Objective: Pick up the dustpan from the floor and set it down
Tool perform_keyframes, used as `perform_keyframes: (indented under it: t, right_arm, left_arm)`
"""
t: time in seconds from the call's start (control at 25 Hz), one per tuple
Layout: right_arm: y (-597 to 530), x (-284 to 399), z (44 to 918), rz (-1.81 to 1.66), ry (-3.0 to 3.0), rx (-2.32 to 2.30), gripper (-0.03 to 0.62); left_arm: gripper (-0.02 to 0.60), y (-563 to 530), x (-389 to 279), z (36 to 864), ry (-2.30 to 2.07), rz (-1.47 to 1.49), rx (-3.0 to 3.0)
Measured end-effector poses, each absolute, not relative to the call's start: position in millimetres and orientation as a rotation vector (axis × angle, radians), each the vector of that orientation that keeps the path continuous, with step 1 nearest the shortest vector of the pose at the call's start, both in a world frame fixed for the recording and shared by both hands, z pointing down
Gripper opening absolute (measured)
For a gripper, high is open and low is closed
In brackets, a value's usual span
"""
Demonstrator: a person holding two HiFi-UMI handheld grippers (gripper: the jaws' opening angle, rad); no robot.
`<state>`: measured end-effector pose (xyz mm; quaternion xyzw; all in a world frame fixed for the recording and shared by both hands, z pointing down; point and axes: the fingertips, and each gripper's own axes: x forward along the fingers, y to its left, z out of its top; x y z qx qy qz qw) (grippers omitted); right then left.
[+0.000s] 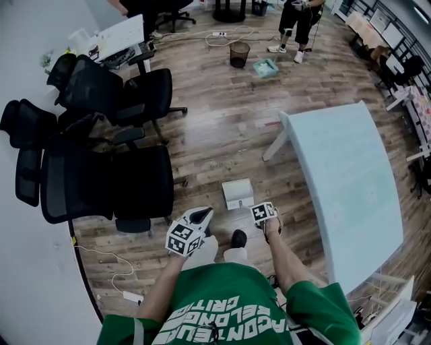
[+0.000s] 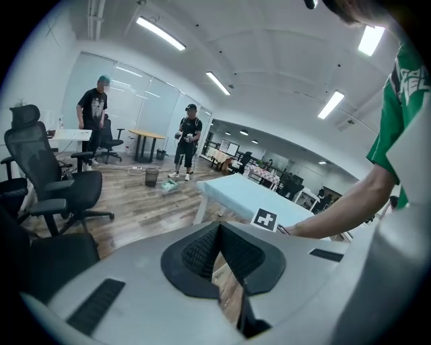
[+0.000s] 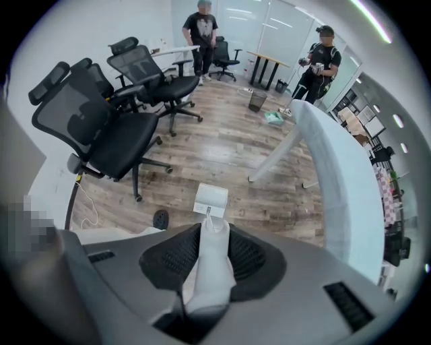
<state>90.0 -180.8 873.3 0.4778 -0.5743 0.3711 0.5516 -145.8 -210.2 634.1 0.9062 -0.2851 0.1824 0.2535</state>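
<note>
While the right gripper [image 3: 214,230] points straight down, its jaws are pinched on the long white handle [image 3: 211,269] of the dustpan [image 3: 211,199], which runs up between the two black pads. The pan end hangs below the jaws, low over the wood floor [image 1: 215,135]; whether it touches the boards cannot be told. From the head view the dustpan [image 1: 237,194] shows as a white box just ahead of the right gripper [image 1: 264,214] and of the person's dark shoe [image 1: 238,237].

Beside it, the left gripper [image 1: 194,221] is tilted forward and down. Its jaws [image 2: 220,232] stand slightly spread with nothing between them; only floor shows through the gap.

To the right of the dustpan stands a pale blue table [image 1: 343,195] on white legs. To the left, black office chairs [image 1: 108,182] crowd together near the wall, with a white cable [image 1: 108,259] on the floor by them. Farther off are a dark waste bin [image 1: 239,54] and a standing person [image 1: 296,20] in black.
</note>
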Motion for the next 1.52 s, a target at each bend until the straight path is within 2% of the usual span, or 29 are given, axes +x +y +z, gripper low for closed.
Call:
perform_keyframes:
  t: [1.04, 1.52]
  right_arm:
    - [-270.0, 94.4, 533.2, 0.279, -1.956, 1.526, 0.118]
    - [-282.9, 94.6, 461.9, 0.117, -2.056, 1.56, 0.12]
  left_arm:
    - [0.002, -264.9, -168.4, 538.1, -1.193, 0.21, 2.499]
    - [0.002, -272.5, -166.7, 504.0, -1.274, 0.106, 2.55]
